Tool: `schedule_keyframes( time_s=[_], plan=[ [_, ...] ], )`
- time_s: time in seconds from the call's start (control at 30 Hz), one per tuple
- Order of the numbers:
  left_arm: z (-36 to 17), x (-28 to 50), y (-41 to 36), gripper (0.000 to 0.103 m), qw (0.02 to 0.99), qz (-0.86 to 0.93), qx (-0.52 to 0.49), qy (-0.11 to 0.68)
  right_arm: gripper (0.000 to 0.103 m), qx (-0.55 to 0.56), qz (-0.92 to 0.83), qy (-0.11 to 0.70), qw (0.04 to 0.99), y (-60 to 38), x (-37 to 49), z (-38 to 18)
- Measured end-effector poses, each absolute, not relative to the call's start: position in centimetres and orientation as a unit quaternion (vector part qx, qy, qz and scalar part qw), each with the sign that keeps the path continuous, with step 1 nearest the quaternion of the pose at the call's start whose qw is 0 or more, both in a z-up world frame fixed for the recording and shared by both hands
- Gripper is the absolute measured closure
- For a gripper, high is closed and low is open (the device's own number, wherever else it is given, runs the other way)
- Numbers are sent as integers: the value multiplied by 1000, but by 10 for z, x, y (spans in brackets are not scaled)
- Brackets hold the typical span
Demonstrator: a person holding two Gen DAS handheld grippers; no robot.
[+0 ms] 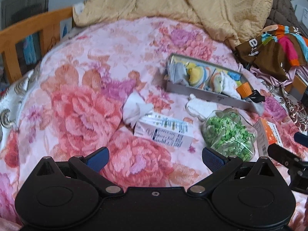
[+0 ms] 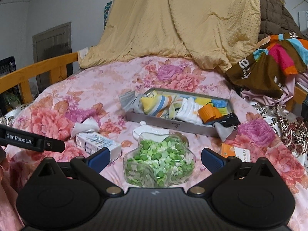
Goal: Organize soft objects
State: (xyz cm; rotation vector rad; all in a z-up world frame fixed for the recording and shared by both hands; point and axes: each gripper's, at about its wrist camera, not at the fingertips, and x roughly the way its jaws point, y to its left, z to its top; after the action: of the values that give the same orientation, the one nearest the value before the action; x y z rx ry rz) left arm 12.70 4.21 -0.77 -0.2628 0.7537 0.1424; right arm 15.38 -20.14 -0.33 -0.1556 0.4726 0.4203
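Pink floral bedspread [image 2: 80, 96] covers the whole working surface, and on it sits a shallow grey metal tray [image 2: 173, 124], plainly the collecting place, since rolled socks [image 2: 154, 104], a white cloth [image 2: 187, 111] and other soft bits already lie inside it, with an orange roll [image 2: 208, 112] at its right end. A white knitted piece [image 2: 146, 130] lies just outside the tray's near wall, and a crumpled white tissue [image 1: 134, 107] rests beside a small carton [image 1: 165, 130]; these look like the soft things yet to be gathered. The clear jar of green paper stars [image 2: 159, 161] lies between the spread fingers of the right gripper [image 2: 155, 158], which grasps nothing. The left gripper [image 1: 155, 158] is likewise splayed wide and empty over bare bedspread, probably readying for the tissue ahead of it.
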Motion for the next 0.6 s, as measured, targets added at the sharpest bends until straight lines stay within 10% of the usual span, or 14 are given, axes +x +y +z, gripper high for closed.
schedule_keyframes(
  time_s=[0.6],
  plan=[
    [-5,163,66,1,907,71,-94,404,1,-123,225,268,929,-177,160,-23]
  ],
)
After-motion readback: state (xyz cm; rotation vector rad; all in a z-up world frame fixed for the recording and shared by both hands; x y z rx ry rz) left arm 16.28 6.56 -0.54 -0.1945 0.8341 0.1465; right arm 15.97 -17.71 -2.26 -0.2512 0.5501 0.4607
